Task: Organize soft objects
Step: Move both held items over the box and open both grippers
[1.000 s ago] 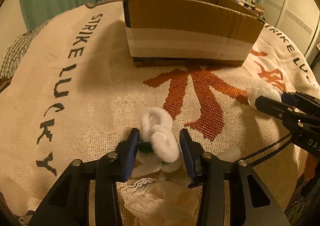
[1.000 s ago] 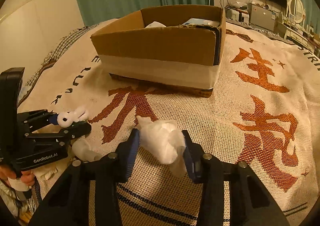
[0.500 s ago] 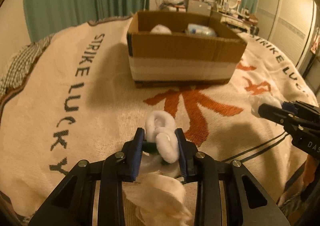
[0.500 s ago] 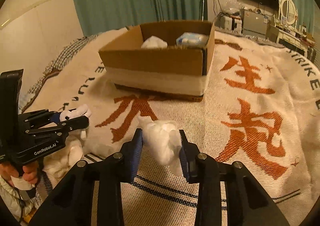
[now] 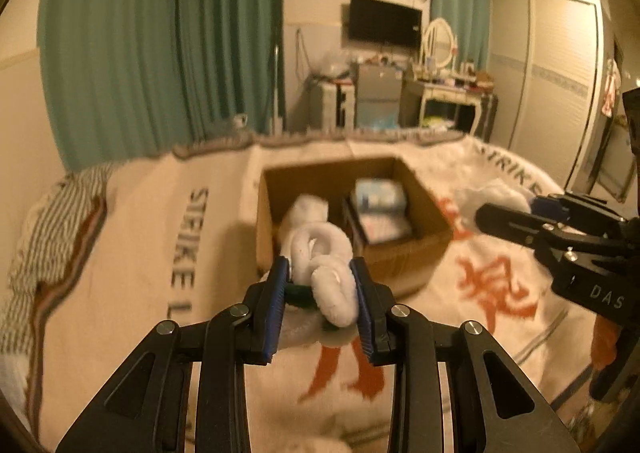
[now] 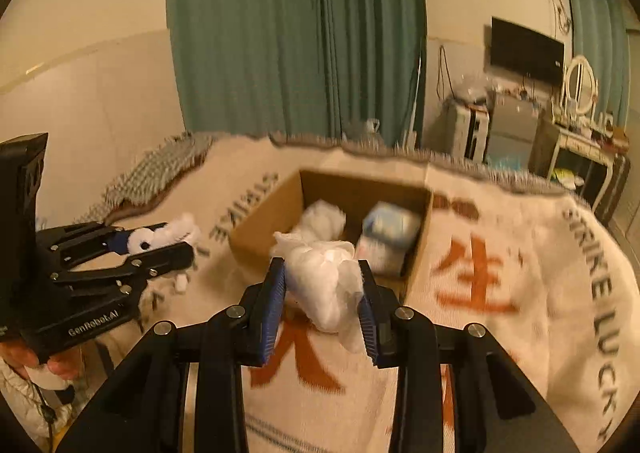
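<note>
Two soft things are held up above the bed at this moment, one in each tool. From the left wrist view, the left tongs (image 5: pixel 320 295) are closed narrow on a white looped soft item (image 5: pixel 326 273), which has a small dark green part at its lower left side, just beside the blue pad. This item hangs in the air in front of the cardboard box (image 5: pixel 400 257), and the box stands open on the blanket (image 5: pixel 152 253) with the words "STRIKE LUCKY" and red characters. Inside the box lie a white soft bundle (image 5: pixel 308 207) on the left side and a pale blue packet (image 5: pixel 378 199) on the right side. At the right edge of this view the right tongs (image 5: pixel 508 209) come in from the side with a white fluffy piece between the fingers. From the right wrist view, the right tongs (image 6: pixel 322 293) grip a crumpled white soft bundle (image 6: pixel 324 281), raised above the blanket (image 6: pixel 500 253) and near the front wall of the box (image 6: pixel 260 229). The left tongs (image 6: pixel 156 243) show on the left, closed on the looped item (image 6: pixel 168 235), well apart from the box. Green curtains (image 6: pixel 296 33) hang behind the bed.
</note>
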Demonstrator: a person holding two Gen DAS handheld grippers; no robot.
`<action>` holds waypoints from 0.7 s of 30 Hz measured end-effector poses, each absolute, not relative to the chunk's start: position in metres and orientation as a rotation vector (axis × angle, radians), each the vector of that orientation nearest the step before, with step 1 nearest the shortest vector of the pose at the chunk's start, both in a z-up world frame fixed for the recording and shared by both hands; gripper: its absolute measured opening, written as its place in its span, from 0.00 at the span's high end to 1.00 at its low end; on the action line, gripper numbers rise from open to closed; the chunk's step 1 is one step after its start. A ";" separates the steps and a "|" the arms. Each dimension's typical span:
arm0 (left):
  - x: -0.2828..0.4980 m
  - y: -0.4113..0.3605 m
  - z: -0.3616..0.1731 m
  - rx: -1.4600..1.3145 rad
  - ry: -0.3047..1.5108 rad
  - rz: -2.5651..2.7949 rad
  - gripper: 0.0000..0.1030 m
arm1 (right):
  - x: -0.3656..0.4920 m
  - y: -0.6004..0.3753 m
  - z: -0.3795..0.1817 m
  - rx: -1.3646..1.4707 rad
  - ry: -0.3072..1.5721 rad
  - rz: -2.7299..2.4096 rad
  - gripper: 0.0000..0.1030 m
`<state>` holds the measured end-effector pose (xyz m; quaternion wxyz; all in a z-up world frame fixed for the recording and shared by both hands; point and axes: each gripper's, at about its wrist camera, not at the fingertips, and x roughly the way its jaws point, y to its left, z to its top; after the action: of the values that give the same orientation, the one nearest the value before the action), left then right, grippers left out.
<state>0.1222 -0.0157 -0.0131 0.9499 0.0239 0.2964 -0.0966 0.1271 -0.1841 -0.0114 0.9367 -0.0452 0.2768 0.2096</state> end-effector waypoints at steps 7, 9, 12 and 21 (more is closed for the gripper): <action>0.183 -0.021 -0.010 0.052 0.606 -0.198 0.71 | 0.184 -0.172 -0.003 -0.079 0.560 0.439 0.67; 0.200 -0.022 -0.018 0.053 0.622 -0.202 0.71 | 0.203 -0.170 -0.011 -0.072 0.580 0.441 0.67; 0.228 -0.024 -0.034 0.069 0.647 -0.210 0.71 | 0.230 -0.169 -0.027 -0.059 0.609 0.440 0.67; 0.272 -0.037 -0.071 0.116 0.679 -0.212 0.67 | 0.301 -0.164 -0.068 -0.024 0.681 0.416 0.38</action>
<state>0.2721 -0.0371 -0.0708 0.9359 0.0565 0.3320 -0.1037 0.3007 -0.1640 -0.0682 0.9214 -0.0115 0.3315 0.2025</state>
